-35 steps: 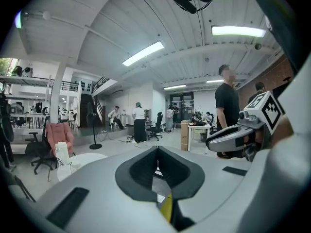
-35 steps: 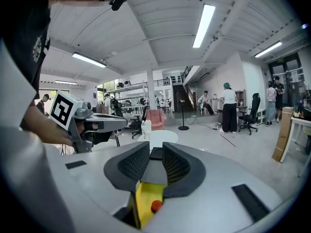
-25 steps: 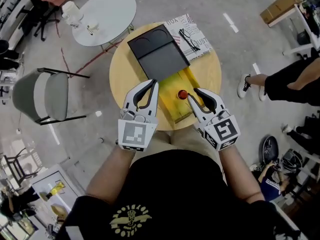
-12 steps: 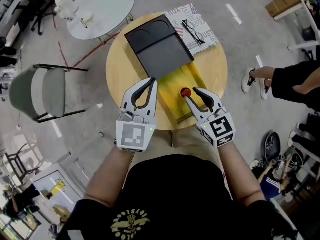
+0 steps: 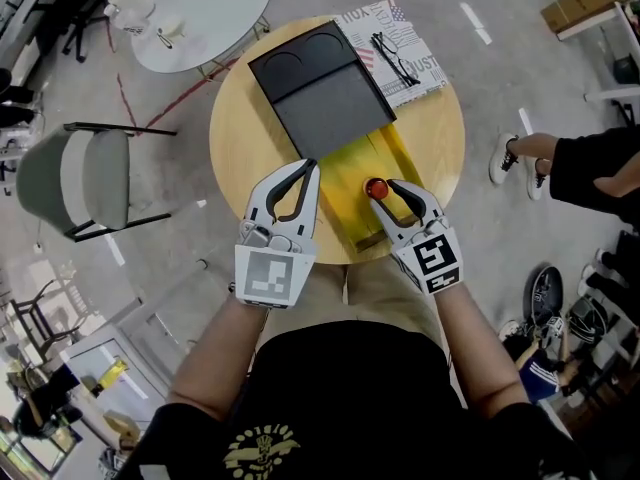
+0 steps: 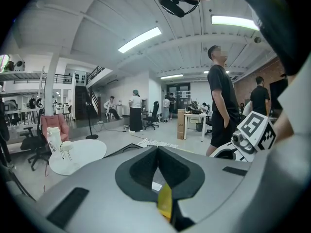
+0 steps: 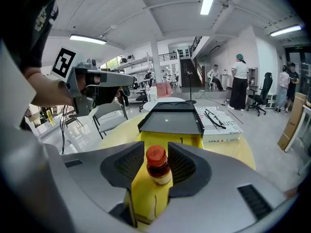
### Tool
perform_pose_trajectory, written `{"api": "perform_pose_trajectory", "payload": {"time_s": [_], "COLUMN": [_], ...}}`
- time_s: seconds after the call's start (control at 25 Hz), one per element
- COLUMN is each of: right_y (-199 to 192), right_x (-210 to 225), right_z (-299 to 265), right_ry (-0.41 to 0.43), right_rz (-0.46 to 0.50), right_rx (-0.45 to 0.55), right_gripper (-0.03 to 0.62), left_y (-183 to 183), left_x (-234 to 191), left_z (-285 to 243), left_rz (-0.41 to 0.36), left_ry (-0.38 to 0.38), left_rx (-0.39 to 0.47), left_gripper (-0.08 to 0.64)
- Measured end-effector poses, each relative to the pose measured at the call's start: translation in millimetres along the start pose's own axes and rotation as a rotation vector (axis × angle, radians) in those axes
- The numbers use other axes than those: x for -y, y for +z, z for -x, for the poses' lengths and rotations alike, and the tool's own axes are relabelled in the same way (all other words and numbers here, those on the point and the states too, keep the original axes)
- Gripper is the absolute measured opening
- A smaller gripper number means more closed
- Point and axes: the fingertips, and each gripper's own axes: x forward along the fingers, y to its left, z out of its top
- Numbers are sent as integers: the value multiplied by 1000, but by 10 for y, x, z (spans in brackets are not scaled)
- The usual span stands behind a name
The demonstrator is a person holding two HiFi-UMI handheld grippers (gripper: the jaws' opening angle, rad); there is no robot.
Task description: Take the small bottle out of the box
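Forward goes the right gripper (image 5: 384, 192): a second ago it hung short of the small bottle (image 5: 376, 188), and now that red-capped bottle stands between its jaws, which are opening wide and do not press on it. It stands upright in the yellow box (image 5: 345, 173), near the front end. The left gripper (image 5: 311, 166) is pinched on the box's left wall, steadying it on the round tabletop (image 5: 240, 148). A grasp looks imminent.
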Motion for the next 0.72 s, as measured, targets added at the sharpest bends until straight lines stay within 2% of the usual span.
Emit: {"api": "perform_pose_trajectory", "payload": {"time_s": [0.16,0.48,0.72], "right_y": [-71,-175,-177], "right_x": [16,-6,-35], "right_z": [-70,-233,-202], "right_ry": [-5,-31,-32], "right_rz": [23,147,147], "right_rx": [-15,-43,-70], "right_gripper": [169,167,158], "left_y": [-54,-101,123], "left_x": [58,76,40], "left_z": [-33,8,66], "left_rz": [3,15,-8], "left_ry": [-9,1,14], "left_rx": [-19,-61,-52], "left_gripper": [15,15,15]}}
